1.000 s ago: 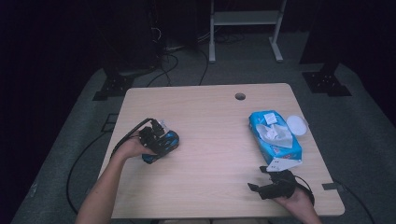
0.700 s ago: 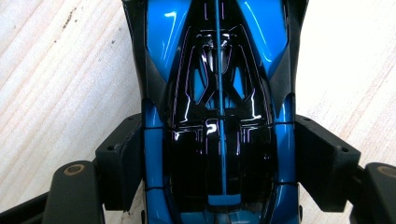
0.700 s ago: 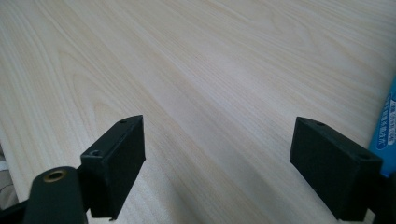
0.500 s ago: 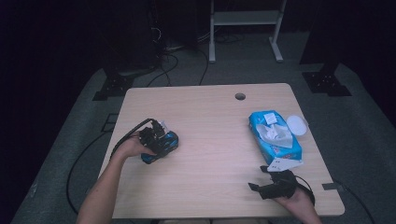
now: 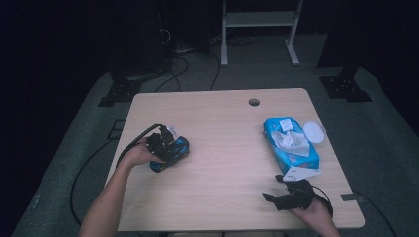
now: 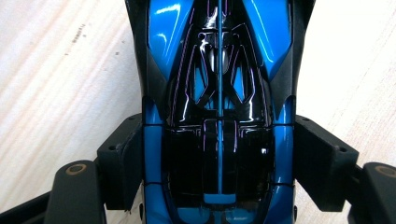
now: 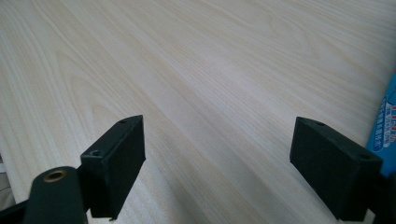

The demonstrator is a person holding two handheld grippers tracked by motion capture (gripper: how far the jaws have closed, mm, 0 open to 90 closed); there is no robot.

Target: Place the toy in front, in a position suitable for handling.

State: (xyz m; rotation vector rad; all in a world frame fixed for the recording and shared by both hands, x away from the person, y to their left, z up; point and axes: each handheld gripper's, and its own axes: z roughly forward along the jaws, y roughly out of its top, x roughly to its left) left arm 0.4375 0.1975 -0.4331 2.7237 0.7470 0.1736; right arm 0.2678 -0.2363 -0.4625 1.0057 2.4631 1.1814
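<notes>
On the left side of a pale wooden tabletop [image 5: 222, 148], the left claw [image 5: 165, 153] straddles a glossy blue and black toy car [image 6: 219, 116]. Its jaws have just been closing, and the pads seem to press the car's two sides, though the contact is hard to confirm. Near the front right edge, the right claw [image 5: 276, 195] rests low with its jaws spread wide, holding nothing. A blue pack of wipes [image 5: 290, 144] lies just beyond it.
</notes>
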